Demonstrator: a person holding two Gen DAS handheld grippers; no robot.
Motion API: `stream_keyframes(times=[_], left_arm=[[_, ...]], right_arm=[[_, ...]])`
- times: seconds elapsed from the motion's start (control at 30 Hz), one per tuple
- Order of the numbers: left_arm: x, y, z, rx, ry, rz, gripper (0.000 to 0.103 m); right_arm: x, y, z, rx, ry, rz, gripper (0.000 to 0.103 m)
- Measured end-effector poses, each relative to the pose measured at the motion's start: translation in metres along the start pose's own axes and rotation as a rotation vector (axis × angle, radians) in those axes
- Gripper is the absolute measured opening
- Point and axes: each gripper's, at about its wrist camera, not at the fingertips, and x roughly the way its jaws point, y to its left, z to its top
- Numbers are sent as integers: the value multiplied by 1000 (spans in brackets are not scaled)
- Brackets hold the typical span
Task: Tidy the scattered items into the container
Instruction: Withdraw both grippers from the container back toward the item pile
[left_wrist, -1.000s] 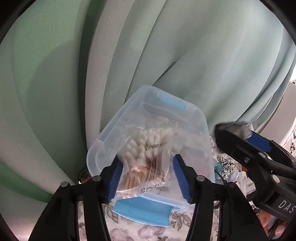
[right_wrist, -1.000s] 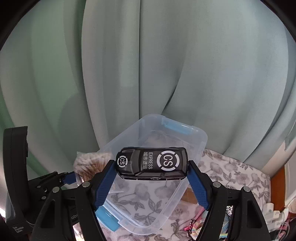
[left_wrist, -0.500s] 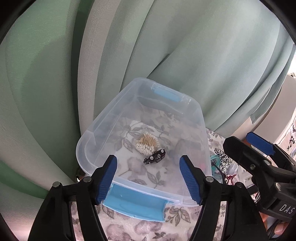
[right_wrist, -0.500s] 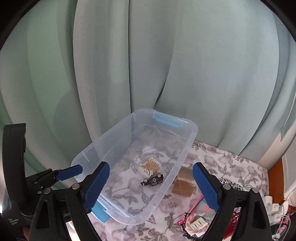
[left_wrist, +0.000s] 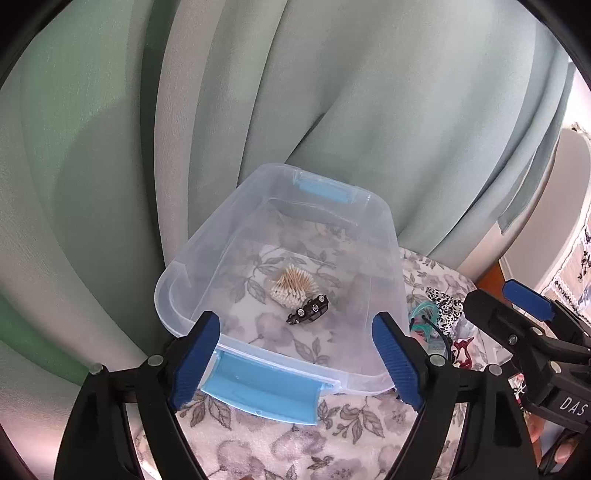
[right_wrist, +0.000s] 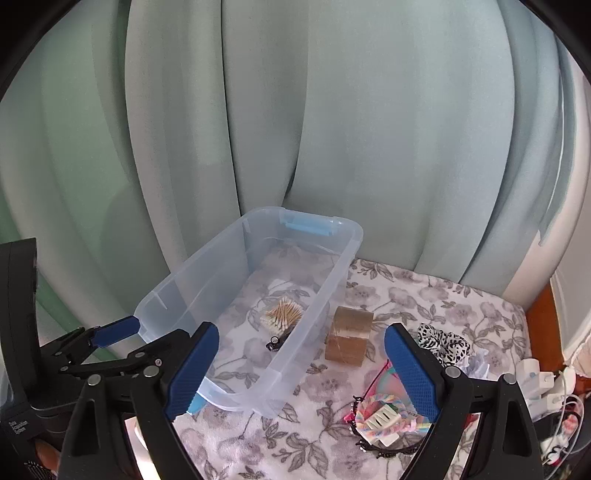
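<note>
I am holding both grippers, left (left_wrist: 295, 354) and right (right_wrist: 299, 365), wide and empty. Reaching for the tape (right_wrist: 349, 336) is risking a knock against the bin (right_wrist: 314, 310) wall just beside it.

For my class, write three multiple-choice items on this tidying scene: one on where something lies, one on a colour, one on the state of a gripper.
1. Where does the roll of brown tape stand?
A. inside the clear bin
B. on the floral cloth beside the bin
C. between the right gripper's pads

2. What colour are the latches of the clear bin?
A. light blue
B. red
C. yellow

3. How is the left gripper?
A. shut on the toy car
B. shut on the cotton swabs
C. open, holding nothing

Answers: 1 B, the tape sits on the floral cloth outside the bin wall. 2 A, both end latches show light blue. 3 C, its pads stand apart while the cotton swabs and toy car lie in the bin.
</note>
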Motion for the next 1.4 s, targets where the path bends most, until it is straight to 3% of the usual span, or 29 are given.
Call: stream_keyframes(times=[0.27,0.4,1.0,1.4], left_arm=[[-19,-29,-2,73,-84,-23,90],[-25,-44,-4,97,-106,-28,98],[-15,-141,-32,263,-65,-122,99],[2,-176,-55,329,4,-102,99]], right_arm=[[-22,-21,-16,56,-22,-8,93],[-37,-37,-23,96,-44,-11,93],[-87,-121,-79,280,-86,-104,93],[-95,-151,-109,342,-62,-126,93]])
